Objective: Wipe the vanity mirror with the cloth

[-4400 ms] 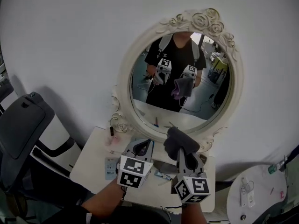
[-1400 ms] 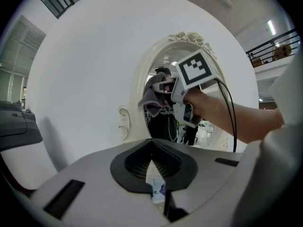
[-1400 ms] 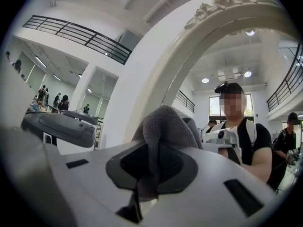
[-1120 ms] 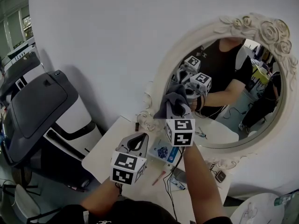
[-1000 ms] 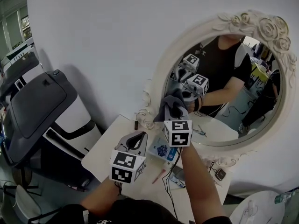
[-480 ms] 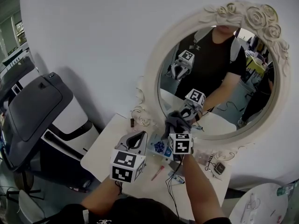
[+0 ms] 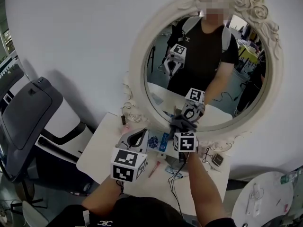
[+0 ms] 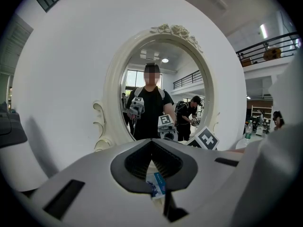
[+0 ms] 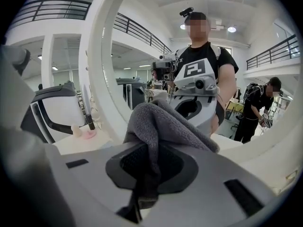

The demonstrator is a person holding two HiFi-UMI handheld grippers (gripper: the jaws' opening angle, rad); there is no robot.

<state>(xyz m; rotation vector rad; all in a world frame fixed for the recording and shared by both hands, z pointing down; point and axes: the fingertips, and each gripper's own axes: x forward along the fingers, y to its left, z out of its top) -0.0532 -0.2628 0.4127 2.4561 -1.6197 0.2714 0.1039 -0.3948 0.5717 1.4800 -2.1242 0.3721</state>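
At the vanity mirror's point(image 7: 208, 70) 6 o'clock edge, the right gripper point(image 7: 183, 129), the nearer one, clamps the grey cloth point(image 7: 181, 122) in its jaws by the glass, whose long axis rises toward 12 o'clock, while the left gripper point(image 7: 136, 138), jaws together and empty, hangs back.

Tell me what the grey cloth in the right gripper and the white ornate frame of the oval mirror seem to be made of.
The grey cloth looks like microfibre or fleece: fuzzy matte nap, limp folds. The white ornate mirror frame may be moulded resin, plaster or painted wood: smooth off-white finish, raised roses and scrolls.
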